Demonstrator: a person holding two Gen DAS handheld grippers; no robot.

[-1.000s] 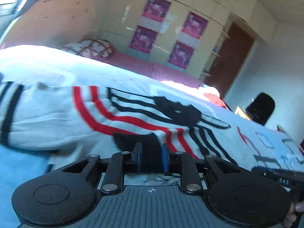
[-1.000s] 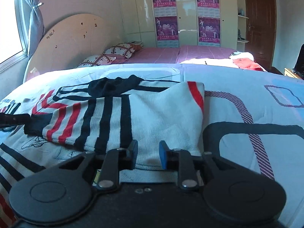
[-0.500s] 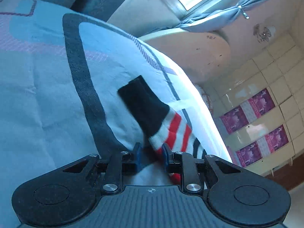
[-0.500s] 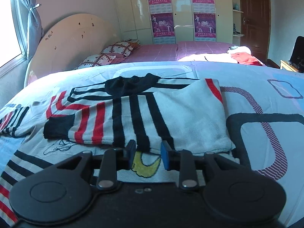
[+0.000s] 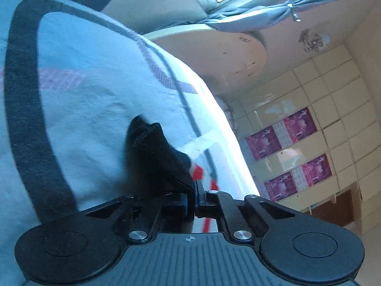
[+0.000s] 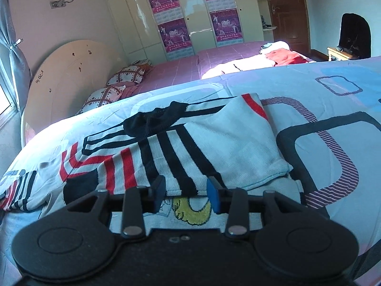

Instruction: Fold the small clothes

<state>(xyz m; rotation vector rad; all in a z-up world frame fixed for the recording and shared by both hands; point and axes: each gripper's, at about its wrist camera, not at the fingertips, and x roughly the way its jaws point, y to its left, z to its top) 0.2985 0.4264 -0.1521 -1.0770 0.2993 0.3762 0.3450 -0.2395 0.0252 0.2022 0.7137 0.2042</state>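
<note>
Garment: a small striped knit sweater (image 6: 190, 147), white with black and red bands, lying partly folded on the bed's patterned duvet (image 6: 333, 100), at about 12 o'clock from the right gripper.
Sleeve: its black cuff (image 5: 154, 157) is in the left wrist view, lifted off the duvet.
Left gripper (image 5: 193, 200): jaws have just clamped to a narrow slit, pinching the cuff cloth.
Right gripper (image 6: 185, 194): jaws have just been widening; they stand partly apart over the folded hem, pressing on nothing.
Handling: judged light, soft and floppy; knit should drape and stretch rather than slide, and will not break.
Where to hold: the ribbed cuff or hem edge, where the cloth is thickest, likely gives the firmest pinch.
</note>
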